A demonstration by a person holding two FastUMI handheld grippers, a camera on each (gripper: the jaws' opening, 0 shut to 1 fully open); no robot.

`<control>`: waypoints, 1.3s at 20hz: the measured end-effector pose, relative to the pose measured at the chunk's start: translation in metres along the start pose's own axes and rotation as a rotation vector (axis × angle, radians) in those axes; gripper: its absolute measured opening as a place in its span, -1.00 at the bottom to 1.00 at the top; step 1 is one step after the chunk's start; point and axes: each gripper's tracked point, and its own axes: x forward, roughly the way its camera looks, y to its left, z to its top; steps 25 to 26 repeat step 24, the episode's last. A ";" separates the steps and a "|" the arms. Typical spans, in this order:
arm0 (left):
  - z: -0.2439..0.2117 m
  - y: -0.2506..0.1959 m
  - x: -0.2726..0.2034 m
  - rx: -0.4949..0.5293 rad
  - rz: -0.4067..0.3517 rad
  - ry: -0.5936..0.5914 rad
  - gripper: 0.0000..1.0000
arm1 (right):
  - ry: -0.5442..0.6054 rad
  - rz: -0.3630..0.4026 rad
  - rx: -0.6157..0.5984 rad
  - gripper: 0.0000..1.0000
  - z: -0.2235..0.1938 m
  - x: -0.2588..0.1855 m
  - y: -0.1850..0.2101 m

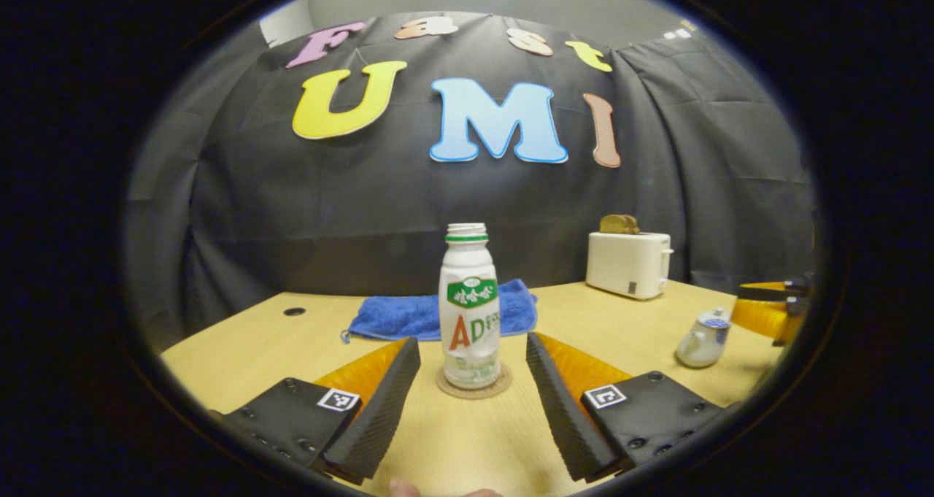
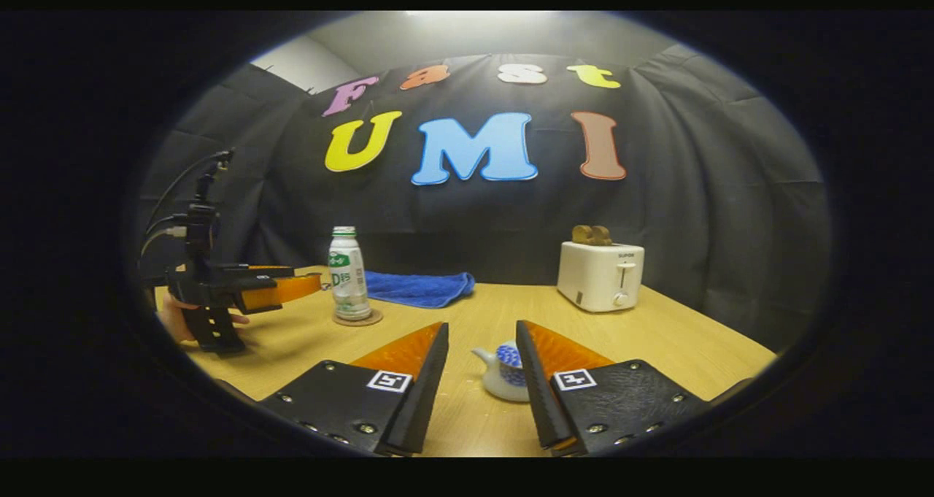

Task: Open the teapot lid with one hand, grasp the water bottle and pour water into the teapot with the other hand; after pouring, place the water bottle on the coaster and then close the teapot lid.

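Wooden bench (image 1: 241,336) w/ black cloth behind. Left claw (image 1: 473,369) spread apart, water bottle (image 1: 469,307) upright on coaster (image 1: 474,389) at 12 o'clock, untouched. Right claw (image 2: 481,362) spread apart, lidded teapot (image 2: 503,373) at 12, partly hidden by right finger. Toaster (image 2: 600,274) at 1.

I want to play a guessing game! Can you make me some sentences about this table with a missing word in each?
1. The bottle stands on a round ____.
2. Behind the bottle lies a folded ____ towel.
3. The brown slices stick out of the white ____.
4. The teapot sits just ahead of the open ____ gripper.

Missing words: coaster; blue; toaster; right
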 end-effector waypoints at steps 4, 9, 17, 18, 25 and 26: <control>-0.008 -0.031 -0.057 -0.007 0.050 -0.027 1.00 | 0.003 -0.016 -0.065 0.12 -0.004 -0.017 0.041; -0.005 -0.053 -0.083 0.025 0.052 -0.072 1.00 | -0.041 -0.064 0.008 0.25 -0.003 -0.029 0.058; -0.007 -0.051 -0.082 0.032 0.097 -0.065 1.00 | -0.042 -0.182 0.041 0.76 -0.002 -0.021 0.049; -0.007 -0.050 -0.081 0.032 0.097 -0.065 1.00 | -0.041 -0.176 0.041 0.77 -0.002 -0.021 0.049; -0.007 -0.050 -0.080 0.034 0.098 -0.063 1.00 | -0.041 -0.107 0.040 0.89 -0.003 -0.021 0.055; -0.007 -0.050 -0.080 0.034 0.098 -0.063 1.00 | -0.041 -0.107 0.040 0.89 -0.003 -0.021 0.055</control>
